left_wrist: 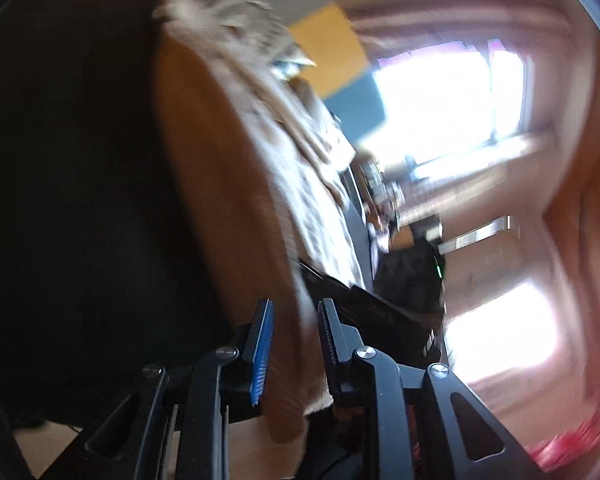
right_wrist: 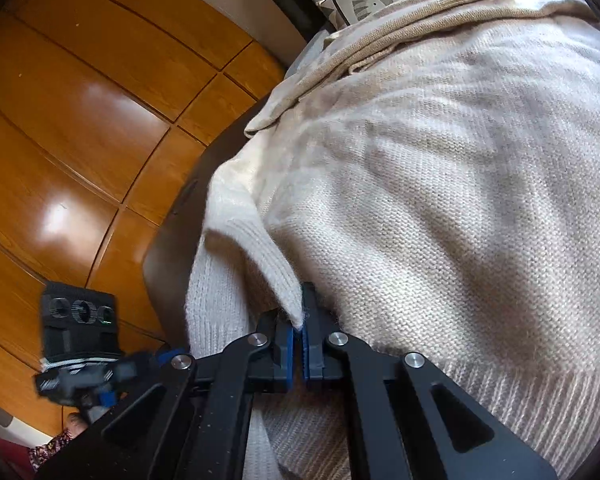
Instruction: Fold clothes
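Left wrist view: badly blurred. Left tongs (left_wrist: 293, 346) stand partly apart, blue pads clear on both sides of a strip of light knit cloth that passes between them; no pinch that I can make out. Ahead of the tips, the cream sweater (left_wrist: 300, 184) runs away in a long band, dark mass to their left, bright window (left_wrist: 452, 108) far off right.

Right wrist view: sharp. Right tongs (right_wrist: 299, 330) closed tight on the ribbed cuff (right_wrist: 260, 256) of a sleeve, cuff rising up-left from the tips. Sweater body spreads ahead and right; ribbed hem just right of the tongs. Wood floor (right_wrist: 80, 120) left; left tongs low left, off the cloth's edge.

Judgement: a sleeve fold is in hand. Next: carry the cuff across the body, lay it flat, release.
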`<state>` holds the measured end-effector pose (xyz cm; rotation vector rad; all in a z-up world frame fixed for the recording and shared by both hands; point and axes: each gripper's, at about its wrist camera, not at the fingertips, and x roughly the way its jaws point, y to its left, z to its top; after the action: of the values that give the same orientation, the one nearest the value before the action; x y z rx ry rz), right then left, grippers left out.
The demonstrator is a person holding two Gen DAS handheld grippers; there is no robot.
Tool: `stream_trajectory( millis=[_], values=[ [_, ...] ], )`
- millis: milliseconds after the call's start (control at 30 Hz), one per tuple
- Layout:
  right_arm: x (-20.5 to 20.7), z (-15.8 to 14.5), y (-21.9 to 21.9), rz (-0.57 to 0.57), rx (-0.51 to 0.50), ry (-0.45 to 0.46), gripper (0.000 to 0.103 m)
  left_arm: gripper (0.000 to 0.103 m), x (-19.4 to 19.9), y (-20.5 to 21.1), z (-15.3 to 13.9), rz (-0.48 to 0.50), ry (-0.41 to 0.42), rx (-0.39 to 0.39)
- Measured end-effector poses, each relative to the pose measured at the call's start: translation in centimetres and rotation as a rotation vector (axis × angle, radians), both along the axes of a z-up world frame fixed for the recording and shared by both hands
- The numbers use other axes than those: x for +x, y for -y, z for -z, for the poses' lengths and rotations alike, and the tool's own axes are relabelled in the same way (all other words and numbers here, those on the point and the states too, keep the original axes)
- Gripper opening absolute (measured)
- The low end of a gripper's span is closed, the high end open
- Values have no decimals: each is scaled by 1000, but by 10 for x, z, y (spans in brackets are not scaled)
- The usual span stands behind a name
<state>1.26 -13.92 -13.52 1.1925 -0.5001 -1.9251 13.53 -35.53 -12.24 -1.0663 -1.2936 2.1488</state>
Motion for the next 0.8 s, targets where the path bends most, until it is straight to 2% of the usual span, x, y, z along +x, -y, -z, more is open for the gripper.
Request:
stream_trajectory(
  millis=[67,133,267,367,467,533,567,767,800],
  values=[
    [1,0,-1,1,-1,0,0,23,3,8,8,-39,33,42],
    [1,0,-1,1,-2,0,0,23,4,4,6,-23,15,74],
    [0,1,-1,4,-5,0,0,23,-5,-16,5,45,25,76],
    [-1,1,-2,8,-8,5,0,23,-9,-25,11,53,57,81],
    [-1,2,-2,11,-13,10,0,21,-10,-30,15,50,92,49],
    [-1,2,-4,13,-16,12,0,10,-6,-31,12,36,81,11],
    [0,2,-5,14,-18,13,0,0,-4,-33,10,36,76,-9],
    [0,3,-1,24,-22,30,1,2,27,-12,-19,-23,-35,-5],
    [1,2,2,16,-21,35,4,2,35,-5,-25,-35,-44,-12]
  ],
)
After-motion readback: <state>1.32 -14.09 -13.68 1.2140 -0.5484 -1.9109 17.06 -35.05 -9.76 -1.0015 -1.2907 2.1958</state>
